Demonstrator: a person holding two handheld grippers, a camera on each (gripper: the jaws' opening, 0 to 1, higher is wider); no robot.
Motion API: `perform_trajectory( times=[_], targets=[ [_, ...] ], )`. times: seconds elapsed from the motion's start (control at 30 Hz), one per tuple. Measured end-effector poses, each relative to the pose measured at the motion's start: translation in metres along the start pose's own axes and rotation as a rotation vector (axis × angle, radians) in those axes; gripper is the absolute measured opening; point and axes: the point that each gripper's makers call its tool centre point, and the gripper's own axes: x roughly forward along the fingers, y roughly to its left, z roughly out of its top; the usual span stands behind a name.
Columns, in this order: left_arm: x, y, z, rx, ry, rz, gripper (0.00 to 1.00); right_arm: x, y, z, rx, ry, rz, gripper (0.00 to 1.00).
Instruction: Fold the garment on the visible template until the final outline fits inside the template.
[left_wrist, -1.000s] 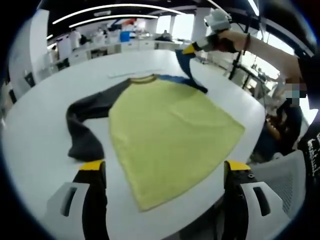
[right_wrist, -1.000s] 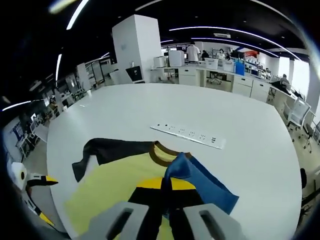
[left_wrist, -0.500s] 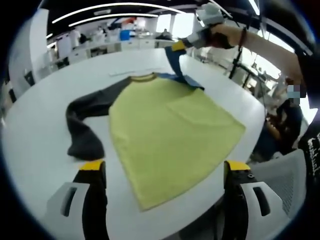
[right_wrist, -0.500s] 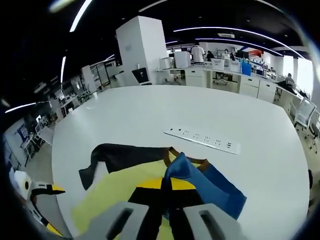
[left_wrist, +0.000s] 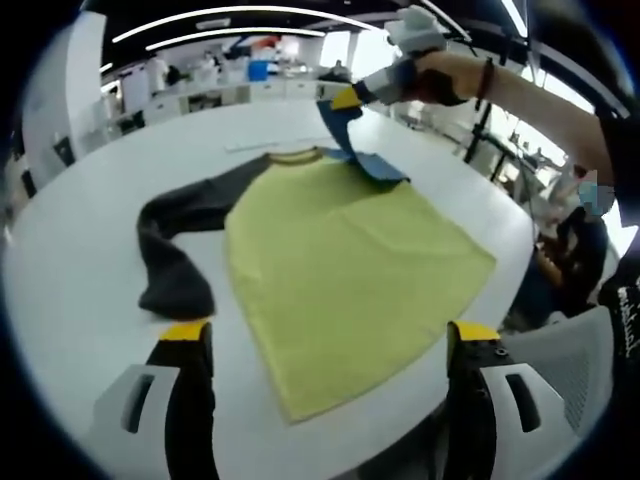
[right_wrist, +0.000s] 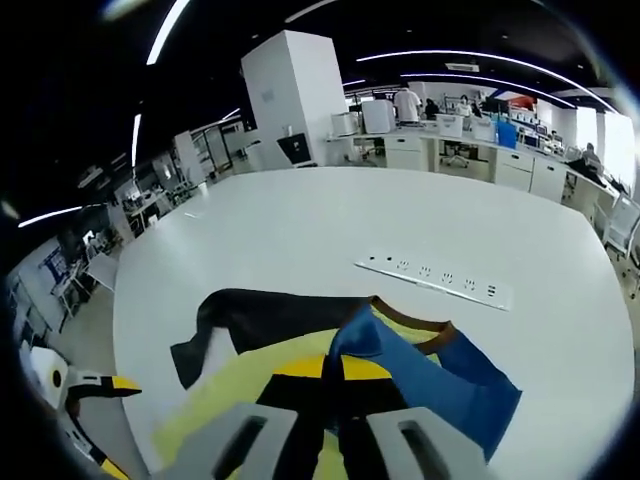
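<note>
The right tool (right_wrist: 330, 400), clamped on the blue fabric sleeve (right_wrist: 440, 385), is carrying it further over the yellow cloth shirt (left_wrist: 340, 270), starting the fold, while the left tool (left_wrist: 325, 350) is hanging open near the table (left_wrist: 80, 260) edge.

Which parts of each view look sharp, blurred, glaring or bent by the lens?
Left gripper view: the yellow shirt body is fairly sharp; windows behind the right tongs glare white; the table edge curves.
Right gripper view: ceiling light strips bow; the blue sleeve is crisp; distant desks soften.
</note>
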Motion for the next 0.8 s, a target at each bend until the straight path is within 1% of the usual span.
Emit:
perform_trajectory(
  times=[0.17, 0.6, 0.8],
  targets=[
    [0.000, 0.001, -0.002, -0.005, 0.001, 0.001, 0.93, 0.011, 0.012, -0.002, -0.007, 0.006, 0.026, 0.00],
    [0.001, 0.005, -0.007, -0.015, 0.012, 0.003, 0.94, 0.033, 0.034, -0.012, -0.019, 0.034, 0.068, 0.00],
    [0.003, 0.007, -0.007, -0.019, 0.016, 0.003, 0.94, 0.039, 0.044, -0.014, -0.021, 0.040, 0.085, 0.00]
  ],
)
